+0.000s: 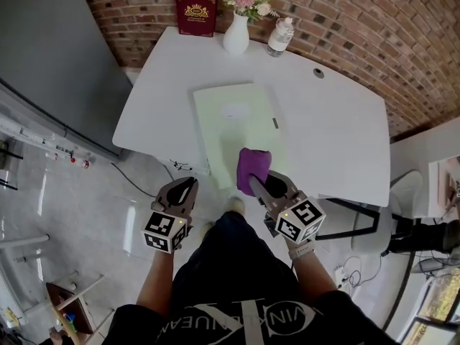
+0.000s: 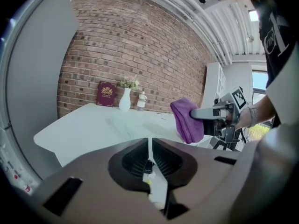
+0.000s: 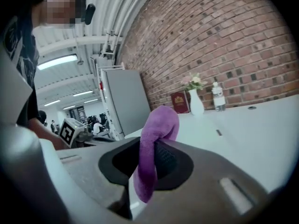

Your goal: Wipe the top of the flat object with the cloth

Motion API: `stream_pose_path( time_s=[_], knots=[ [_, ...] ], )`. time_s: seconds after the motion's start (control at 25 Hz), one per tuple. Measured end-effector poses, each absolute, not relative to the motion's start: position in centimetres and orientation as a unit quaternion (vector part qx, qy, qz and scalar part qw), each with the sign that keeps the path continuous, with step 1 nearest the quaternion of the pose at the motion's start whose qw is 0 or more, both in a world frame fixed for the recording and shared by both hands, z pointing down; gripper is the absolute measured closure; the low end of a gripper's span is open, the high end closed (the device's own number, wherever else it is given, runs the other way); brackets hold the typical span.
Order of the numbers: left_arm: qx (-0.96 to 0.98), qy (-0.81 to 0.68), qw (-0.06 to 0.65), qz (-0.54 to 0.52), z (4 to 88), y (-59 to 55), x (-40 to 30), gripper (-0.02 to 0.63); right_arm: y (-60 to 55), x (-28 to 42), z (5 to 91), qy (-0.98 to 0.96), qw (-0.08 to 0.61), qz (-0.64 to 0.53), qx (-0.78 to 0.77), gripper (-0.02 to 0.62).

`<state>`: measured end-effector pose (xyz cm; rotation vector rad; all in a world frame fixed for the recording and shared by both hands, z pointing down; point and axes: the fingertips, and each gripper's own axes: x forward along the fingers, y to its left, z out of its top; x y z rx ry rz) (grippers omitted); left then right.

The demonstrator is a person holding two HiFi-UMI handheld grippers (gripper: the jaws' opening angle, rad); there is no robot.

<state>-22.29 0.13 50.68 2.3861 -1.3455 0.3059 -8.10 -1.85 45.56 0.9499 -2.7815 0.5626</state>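
While right gripper [image 1: 256,184] grips one cloth [image 1: 253,165], one mat [image 1: 231,124] on table [image 1: 334,131].

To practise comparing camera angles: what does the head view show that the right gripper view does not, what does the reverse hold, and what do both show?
Head view only: the marker cube on the right claw, and the floor. Right gripper view only: ceiling lights, and a ribbed pad pressing the purple cloth, seen close up. Both: the purple cloth, red book, white vase, bottle, white table and brick wall.
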Motion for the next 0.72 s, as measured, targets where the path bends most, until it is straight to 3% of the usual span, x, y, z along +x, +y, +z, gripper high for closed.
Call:
stream_pose_path(
  time_s=[0.32,0.72],
  knots=[
    [0.838,-0.498,0.193,0.115,51.1,2.9,-24.5,0.578,5.4,-16.5,49.1,-0.969,0.167,0.099,0.15,0.534],
    [0.815,-0.534,0.197,0.106,50.3,3.2,-24.2,0.578,5.7,-13.5,55.4,-0.938,0.297,0.133,0.118,0.534]
  ],
)
